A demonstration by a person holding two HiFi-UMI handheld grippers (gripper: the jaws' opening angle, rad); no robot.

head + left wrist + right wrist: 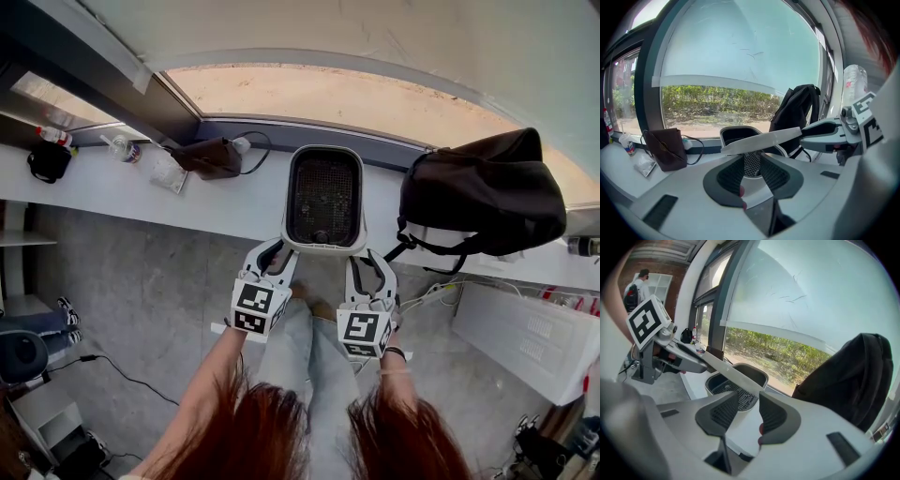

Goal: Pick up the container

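The container (pixel 324 246) sits at the sill's (pixel 234 202) near edge, long axis pointing away from the person, directly ahead of both tools: the left gripper (pixel 274 255) grips its near-left corner, and the right gripper (pixel 371 267) stands open around its near-right corner.

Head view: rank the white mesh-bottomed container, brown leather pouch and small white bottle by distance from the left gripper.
1. White mesh-bottomed container, directly ahead.
2. Brown leather pouch, to its left.
3. Small white bottle, farther left.
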